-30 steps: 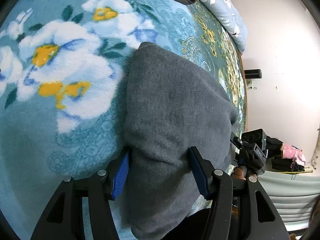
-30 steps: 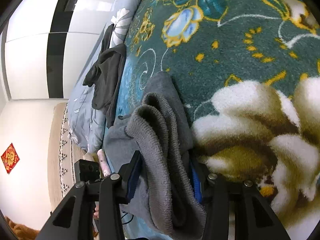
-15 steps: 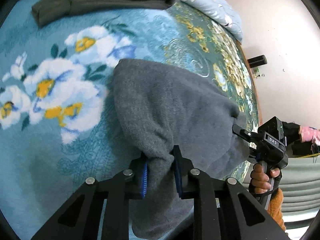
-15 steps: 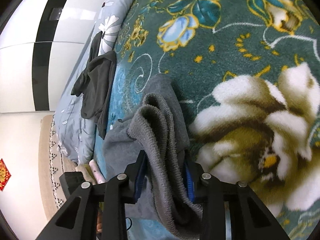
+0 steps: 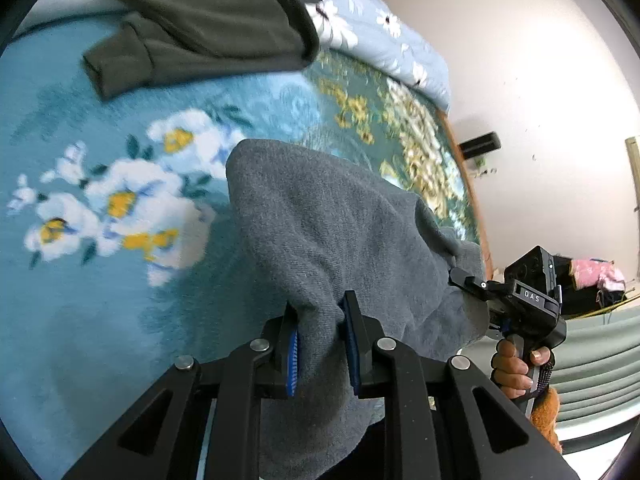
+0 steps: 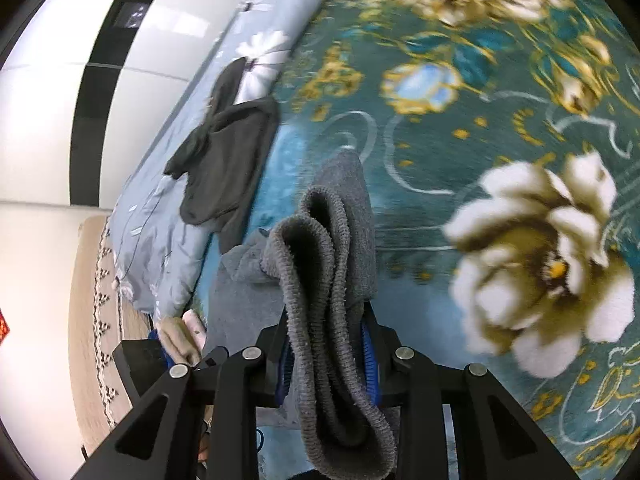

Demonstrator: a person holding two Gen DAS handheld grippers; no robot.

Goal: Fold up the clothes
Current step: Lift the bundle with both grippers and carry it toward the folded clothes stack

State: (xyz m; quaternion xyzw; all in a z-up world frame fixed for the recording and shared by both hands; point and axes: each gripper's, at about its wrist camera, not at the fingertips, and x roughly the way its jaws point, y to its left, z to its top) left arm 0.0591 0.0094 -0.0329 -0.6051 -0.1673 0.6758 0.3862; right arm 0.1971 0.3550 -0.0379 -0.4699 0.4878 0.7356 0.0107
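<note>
On the left wrist view first: my left gripper (image 5: 318, 336) has both blue-padded fingers (image 5: 291, 360) pinched tight on a fold of the grey garment (image 5: 328, 236). Cloth rises from the jaws and drapes forward and right over the floral blanket (image 5: 100, 300). Its far edge rests on the blanket just beside a cluster of white flowers (image 5: 116, 208). I see the right gripper (image 5: 516, 304) at the right edge of the cloth, a hand (image 5: 514, 368) wrapped around its handle; the tips are buried in fabric, so from this side I cannot tell how they stand. A dark olive garment (image 5: 200, 20) lies at the top, well apart from the grey one, partly on a pale blue quilt (image 5: 380, 36). Blanket looks motion-blurred.

Right wrist view: right gripper (image 6: 326, 356) is clamped on a bunched, ribbed edge of the grey garment (image 6: 320, 264). Several layers stand up between the fingers (image 6: 369, 360) and hang down below them. Rest of the cloth trails left toward the bed edge. Dark garment (image 6: 224, 164) sits further back, straddling blanket (image 6: 500, 100) and quilt (image 6: 160, 248). A large white flower print (image 6: 540, 264) is to the right of the jaws.
</note>
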